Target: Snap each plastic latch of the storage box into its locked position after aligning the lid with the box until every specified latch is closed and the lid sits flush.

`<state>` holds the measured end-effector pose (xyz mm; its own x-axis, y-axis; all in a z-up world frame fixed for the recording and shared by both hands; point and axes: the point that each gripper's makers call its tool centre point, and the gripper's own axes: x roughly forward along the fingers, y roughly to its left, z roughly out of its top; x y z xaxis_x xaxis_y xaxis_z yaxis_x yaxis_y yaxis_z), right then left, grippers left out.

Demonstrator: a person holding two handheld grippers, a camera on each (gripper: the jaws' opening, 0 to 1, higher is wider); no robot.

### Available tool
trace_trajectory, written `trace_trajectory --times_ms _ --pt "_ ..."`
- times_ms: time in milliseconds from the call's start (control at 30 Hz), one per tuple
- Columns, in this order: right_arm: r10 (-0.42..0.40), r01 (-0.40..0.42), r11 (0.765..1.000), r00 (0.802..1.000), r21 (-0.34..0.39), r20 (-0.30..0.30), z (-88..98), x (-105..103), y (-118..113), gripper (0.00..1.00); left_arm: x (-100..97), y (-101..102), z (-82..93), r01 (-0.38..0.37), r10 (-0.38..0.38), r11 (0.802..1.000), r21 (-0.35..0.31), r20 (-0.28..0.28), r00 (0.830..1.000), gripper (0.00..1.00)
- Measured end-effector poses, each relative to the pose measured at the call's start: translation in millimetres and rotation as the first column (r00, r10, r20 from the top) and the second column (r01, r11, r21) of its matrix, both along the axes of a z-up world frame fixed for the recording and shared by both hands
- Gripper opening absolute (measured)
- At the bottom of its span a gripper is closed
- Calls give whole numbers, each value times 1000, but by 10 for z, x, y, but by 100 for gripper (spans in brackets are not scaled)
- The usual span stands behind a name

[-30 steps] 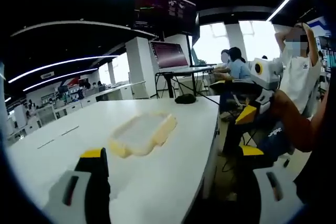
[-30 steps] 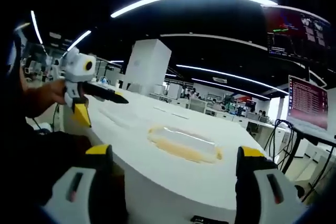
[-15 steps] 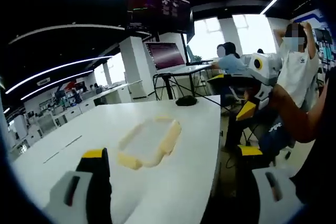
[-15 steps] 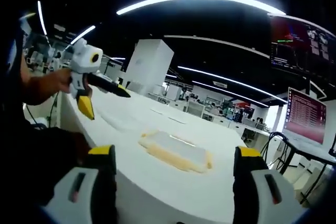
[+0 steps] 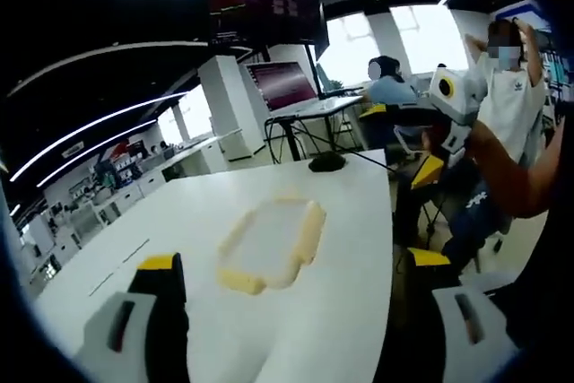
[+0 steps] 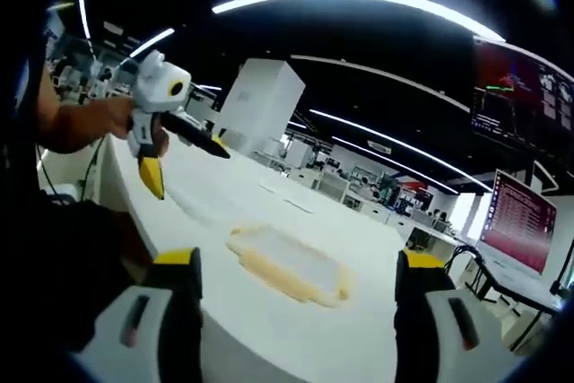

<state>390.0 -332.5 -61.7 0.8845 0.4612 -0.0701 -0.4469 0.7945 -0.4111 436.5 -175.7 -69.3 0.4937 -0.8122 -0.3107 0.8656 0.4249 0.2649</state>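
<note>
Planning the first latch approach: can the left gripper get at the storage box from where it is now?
Probably yes. The left gripper is open and holds nothing, and the storage box lies alone on the white table ahead of its jaws, with bare tabletop between. The right gripper is off to the side, not in the path.

I count one storage box [image 5: 272, 244] with yellow latches on one white table [image 5: 341, 311], my two grippers, left gripper [image 5: 291, 325] and right gripper [image 6: 296, 316], two monitors [image 5: 280, 84] behind it, and two people [image 5: 391, 89] beyond.
</note>
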Motion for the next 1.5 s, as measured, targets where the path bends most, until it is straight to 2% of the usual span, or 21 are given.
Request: trace_trajectory --times_ms 133,400,533,667,767,833,1133,1233,1333,1500 --pt "-9 9 1000 1000 -19 17 73 38 -44 87 10 5 20 9 -9 1000 2 -17 1000 100" --pt "-18 19 997 1000 -69 18 128 129 -84 85 30 -11 105 28 -28 999 46 1 1000 100" --pt "-22 23 996 1000 -90 15 195 167 -134 84 87 6 204 34 -35 998 59 13 999 98" --pt "-1 5 993 999 -114 32 367 140 -164 83 138 24 262 35 -36 996 88 8 999 92" --pt "16 -12 993 999 -117 35 471 121 -160 81 192 24 313 29 -30 995 98 9 999 94" --pt "9 -1 989 999 -151 53 556 116 -179 79 217 22 359 30 -31 994 105 12 999 95" --pt "15 -2 982 998 -187 68 742 121 -219 79 283 10 501 43 -47 990 133 27 999 98" --pt "48 -39 983 998 -178 46 805 151 -212 77 345 17 557 45 -50 988 148 29 998 99" --pt "44 -36 981 998 -191 37 833 204 -238 75 444 40 632 37 -44 987 158 40 998 98" --pt "57 -54 972 998 -227 9 871 261 -252 69 447 33 701 61 -62 987 146 5 998 97"
